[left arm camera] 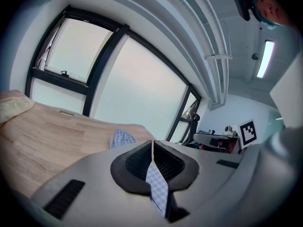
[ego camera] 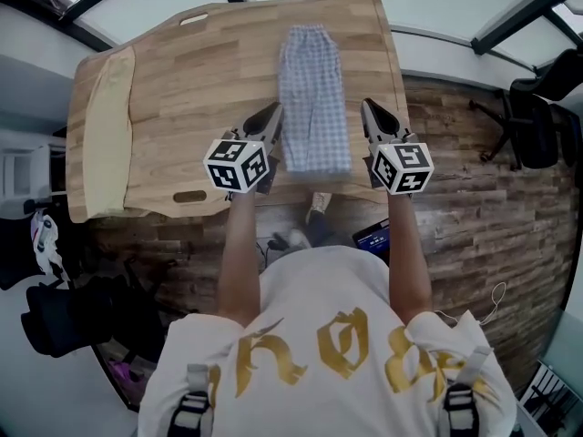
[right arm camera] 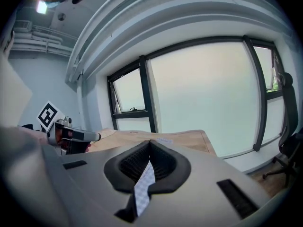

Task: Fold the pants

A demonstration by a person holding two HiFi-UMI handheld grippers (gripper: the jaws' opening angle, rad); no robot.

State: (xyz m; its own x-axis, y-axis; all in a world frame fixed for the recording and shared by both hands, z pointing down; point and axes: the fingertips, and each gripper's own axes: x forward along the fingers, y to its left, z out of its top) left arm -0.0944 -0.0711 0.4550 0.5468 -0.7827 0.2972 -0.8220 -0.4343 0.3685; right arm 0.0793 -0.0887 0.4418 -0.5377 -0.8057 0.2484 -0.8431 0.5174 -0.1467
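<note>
Blue-and-white checked pants (ego camera: 314, 89) lie lengthwise on the wooden table (ego camera: 200, 71), with the far end near the table's back edge. My left gripper (ego camera: 276, 109) is at the left side of their near part and my right gripper (ego camera: 367, 106) is at the right side. Both are raised over the table's front. In the left gripper view the gripper (left arm camera: 152, 143) is shut on a strip of checked cloth (left arm camera: 157, 186). The far end of the pants (left arm camera: 122, 137) lies on the table ahead. In the right gripper view the gripper (right arm camera: 149, 143) is likewise shut on checked cloth (right arm camera: 143, 188).
A cream cloth (ego camera: 107, 130) lies along the table's left edge. A black office chair (ego camera: 533, 116) stands on the wood floor to the right. The person's feet (ego camera: 314, 209) show under the table's front edge. Tall windows are behind the table.
</note>
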